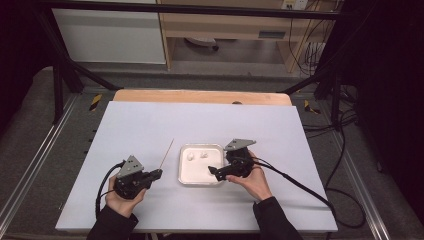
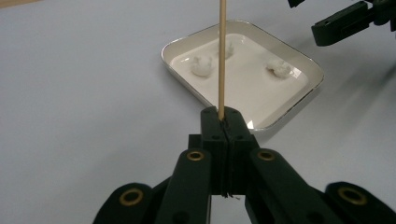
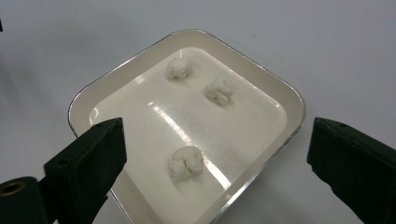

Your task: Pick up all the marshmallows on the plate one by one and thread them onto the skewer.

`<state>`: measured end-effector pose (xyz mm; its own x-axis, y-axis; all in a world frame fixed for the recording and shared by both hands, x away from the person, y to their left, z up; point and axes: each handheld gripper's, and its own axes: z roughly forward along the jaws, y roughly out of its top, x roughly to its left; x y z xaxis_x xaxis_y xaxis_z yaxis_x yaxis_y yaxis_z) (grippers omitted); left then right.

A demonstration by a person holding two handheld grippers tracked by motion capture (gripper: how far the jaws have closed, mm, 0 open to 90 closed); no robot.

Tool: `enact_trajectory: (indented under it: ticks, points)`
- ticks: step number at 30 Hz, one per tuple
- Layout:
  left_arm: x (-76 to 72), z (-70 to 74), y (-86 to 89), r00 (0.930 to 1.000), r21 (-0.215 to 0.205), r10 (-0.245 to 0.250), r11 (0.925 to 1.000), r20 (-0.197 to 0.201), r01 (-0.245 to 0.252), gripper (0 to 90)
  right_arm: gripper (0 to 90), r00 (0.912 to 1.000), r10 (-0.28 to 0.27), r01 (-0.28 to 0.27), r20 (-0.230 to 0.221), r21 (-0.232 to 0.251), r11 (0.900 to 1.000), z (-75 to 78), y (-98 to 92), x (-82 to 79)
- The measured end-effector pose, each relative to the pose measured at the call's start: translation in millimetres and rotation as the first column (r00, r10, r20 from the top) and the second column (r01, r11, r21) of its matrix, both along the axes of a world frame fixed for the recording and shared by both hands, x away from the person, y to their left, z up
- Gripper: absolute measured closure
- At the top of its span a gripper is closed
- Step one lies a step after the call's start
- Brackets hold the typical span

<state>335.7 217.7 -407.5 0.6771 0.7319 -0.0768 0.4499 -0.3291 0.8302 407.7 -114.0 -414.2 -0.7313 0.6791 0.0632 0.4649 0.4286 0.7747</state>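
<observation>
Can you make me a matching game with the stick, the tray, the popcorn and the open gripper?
Things:
1. wooden skewer
2. white tray
3. popcorn pieces
4. right gripper

Where or how:
A. lying inside the tray
B. jaws wide apart above the tray
C. clamped in the left gripper
D. sitting on the white table

Pairs: 1-C, 2-D, 3-A, 4-B

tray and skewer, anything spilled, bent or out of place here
Nothing stands out. The tray sits flat on the table with three white pieces inside, none spilled. The skewer looks straight, clamped in the left gripper. The right gripper is open over the tray.
</observation>
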Motion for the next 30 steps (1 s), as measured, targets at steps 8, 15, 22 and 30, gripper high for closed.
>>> enact_trajectory:
  ticks: [8, 15, 22, 30]
  points:
    - [0.1, -1.5, -1.1, 1.0, 0.002, -0.003, 1.0, -0.004, 0.003, 89.0, 26.1, 0.9977, 0.068, -0.068, 0.0, -0.024, 0.997, -13.2, 13.0, 0.9]
    - [0.0, -0.9, -0.5, 1.0, 0.002, -0.001, 1.0, -0.001, 0.001, 89.0, 41.9, 0.9946, 0.089, -0.092, -0.053, -0.055, 0.994, -24.7, 17.6, -1.7]
    - [0.2, -1.7, -1.6, 1.0, 0.005, -0.005, 1.0, -0.007, 0.005, 89.0, 56.3, 0.993, 0.093, -0.098, -0.072, -0.058, 0.994, -28.5, 18.6, -1.6]
    - [0.5, -2.4, -2.2, 0.9999, 0.01, -0.009, 0.9999, -0.013, 0.009, 89.0, 63.4, 0.9933, 0.09, -0.096, -0.072, -0.083, 0.992, -32.4, 18.5, -0.6]
